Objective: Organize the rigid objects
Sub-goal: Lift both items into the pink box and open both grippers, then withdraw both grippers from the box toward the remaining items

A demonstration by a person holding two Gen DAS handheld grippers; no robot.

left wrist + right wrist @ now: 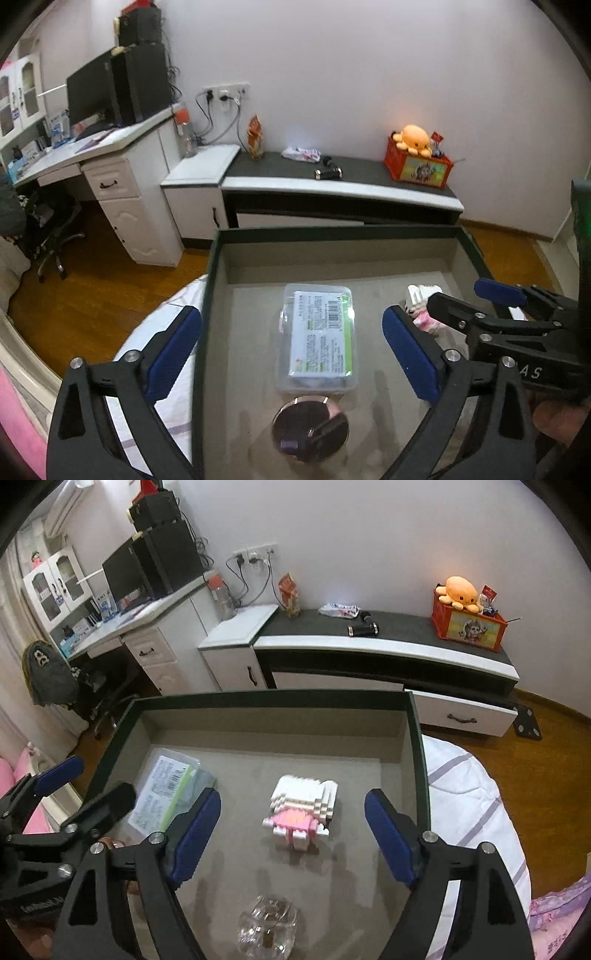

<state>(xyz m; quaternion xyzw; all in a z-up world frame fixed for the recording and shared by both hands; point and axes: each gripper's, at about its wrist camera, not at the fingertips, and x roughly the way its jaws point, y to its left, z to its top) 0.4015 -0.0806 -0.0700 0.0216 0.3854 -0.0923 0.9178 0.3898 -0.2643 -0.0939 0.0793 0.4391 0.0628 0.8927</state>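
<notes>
A dark-rimmed box (218,258) with a grey floor lies on a bed. In it lie a clear plastic case with a green and white label (319,334), a round rose-gold compact (309,428), a white and pink brick figure (301,810) and a small clear glass jar (266,928). My left gripper (291,354) is open and empty above the labelled case. My right gripper (293,836) is open and empty above the brick figure. The case also shows in the right wrist view (162,794), and the figure in the left wrist view (421,302).
The box rim (419,738) rises around the grippers. The white striped bedding (476,812) lies under the box. Behind are a low TV cabinet (388,646) with an open drawer (461,716), a red crate (469,626) and a desk (81,158).
</notes>
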